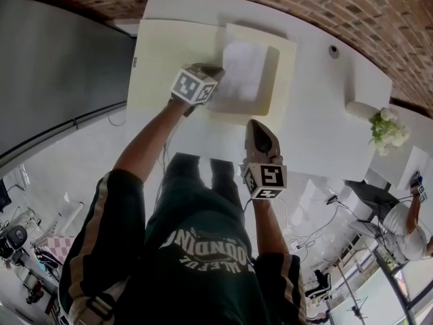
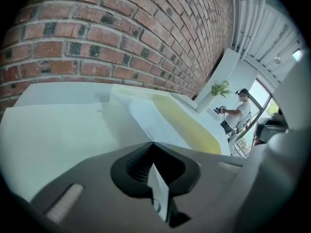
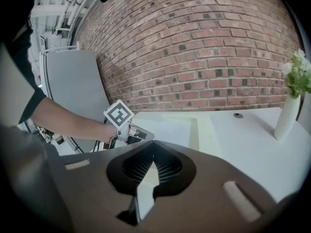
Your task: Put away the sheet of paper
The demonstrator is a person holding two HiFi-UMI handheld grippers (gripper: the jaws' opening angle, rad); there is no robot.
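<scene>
A white sheet of paper (image 1: pixel 241 70) lies in an open cream folder (image 1: pixel 169 59) on the white table (image 1: pixel 325 114). My left gripper (image 1: pixel 211 87) is at the sheet's left edge, shut on it. In the left gripper view the sheet (image 2: pixel 155 113) rises from the closed tips, its left edge lifted, with the folder's yellow inside (image 2: pixel 192 125) beyond. My right gripper (image 1: pixel 260 126) hovers just short of the folder's near edge, shut and holding nothing. The right gripper view shows the left gripper (image 3: pixel 138 136) over the folder (image 3: pixel 209 130) and the sheet (image 3: pixel 167 129).
A white vase of flowers (image 1: pixel 382 124) stands at the table's right end, seen also in the right gripper view (image 3: pixel 291 101). A small round cable hole (image 1: pixel 333 51) is behind the folder. A brick wall (image 3: pixel 204 42) runs along the table's far side. A person (image 2: pixel 238 108) stands off to the right.
</scene>
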